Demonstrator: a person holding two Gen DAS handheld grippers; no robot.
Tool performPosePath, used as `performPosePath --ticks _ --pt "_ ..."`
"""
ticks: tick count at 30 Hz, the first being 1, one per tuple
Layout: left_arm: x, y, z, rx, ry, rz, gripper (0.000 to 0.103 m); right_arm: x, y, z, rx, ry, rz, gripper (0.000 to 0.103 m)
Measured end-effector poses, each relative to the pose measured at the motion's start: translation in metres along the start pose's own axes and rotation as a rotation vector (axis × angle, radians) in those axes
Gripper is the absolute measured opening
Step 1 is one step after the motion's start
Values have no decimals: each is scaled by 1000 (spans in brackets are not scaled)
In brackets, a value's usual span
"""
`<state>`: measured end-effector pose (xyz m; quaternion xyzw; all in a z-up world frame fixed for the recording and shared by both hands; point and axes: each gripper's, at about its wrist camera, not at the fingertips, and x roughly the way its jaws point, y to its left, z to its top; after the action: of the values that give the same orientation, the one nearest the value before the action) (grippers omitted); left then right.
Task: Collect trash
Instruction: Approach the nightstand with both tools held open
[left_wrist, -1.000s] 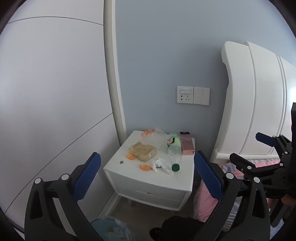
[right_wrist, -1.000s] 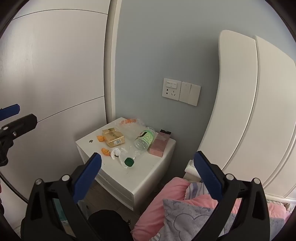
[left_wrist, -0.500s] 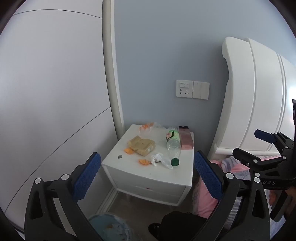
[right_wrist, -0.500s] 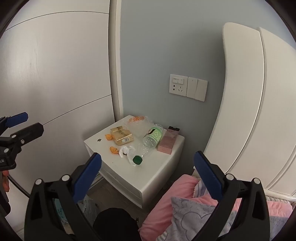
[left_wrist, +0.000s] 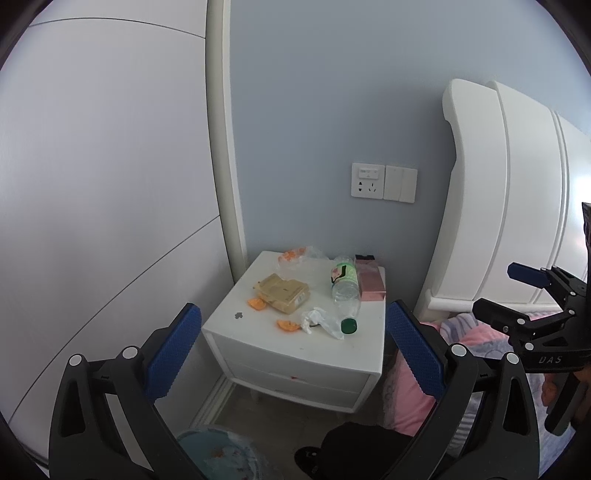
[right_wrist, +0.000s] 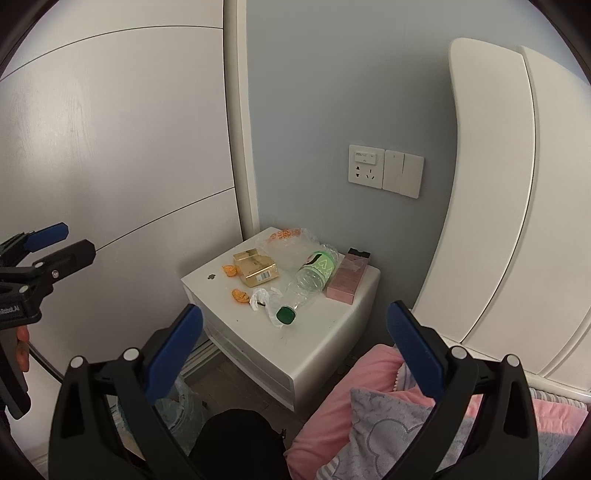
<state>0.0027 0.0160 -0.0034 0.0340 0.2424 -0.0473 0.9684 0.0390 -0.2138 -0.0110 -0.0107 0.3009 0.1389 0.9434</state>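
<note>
- The trash lies scattered on a white nightstand (left_wrist: 258, 343), the bench here: a clear plastic bottle (left_wrist: 344, 291) on its side with a green cap (left_wrist: 348, 326) pointing to 6 o'clock, a crumpled white wrapper (left_wrist: 317, 320) touching it at 9 o'clock, and orange scraps (left_wrist: 287, 325) near a gold box (left_wrist: 283, 290).
- The bottle looks empty: light, crushable and prone to roll; I would pinch it at the stiff neck. The wrapper is soft and pinches anywhere.
- A pink box (left_wrist: 369, 280) lies beside the bottle at 3 o'clock.
- Left gripper (left_wrist: 291, 354) and right gripper (right_wrist: 293, 352) hover well apart from the bench, fingers spread, holding nothing.
- A lined bin (left_wrist: 221, 456) sits on the floor at 7 o'clock.
</note>
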Motion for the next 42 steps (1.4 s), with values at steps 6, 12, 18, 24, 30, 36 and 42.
performPosePath --ticks 6,12,18,24,30,36,42 --pt "0 -5 1 22 6 -1 98 -7 -3 2 -15 -21 10 97" --pt "-2 -7 2 37 11 -6 98 -8 0 4 -42 -26 27 97" --pt "-3 -3 3 40 12 5 98 -4 -1 6 -41 -26 51 97" --pt "0 1 3 29 20 4 98 -2 0 5 -56 -20 52 97" --pt "2 3 3 26 27 4 98 0 0 4 -54 -12 55 97" --pt "5 5 3 27 28 3 98 5 2 5 -54 -8 59 97" --pt "4 5 3 34 24 4 98 5 6 4 -52 -9 58 97"
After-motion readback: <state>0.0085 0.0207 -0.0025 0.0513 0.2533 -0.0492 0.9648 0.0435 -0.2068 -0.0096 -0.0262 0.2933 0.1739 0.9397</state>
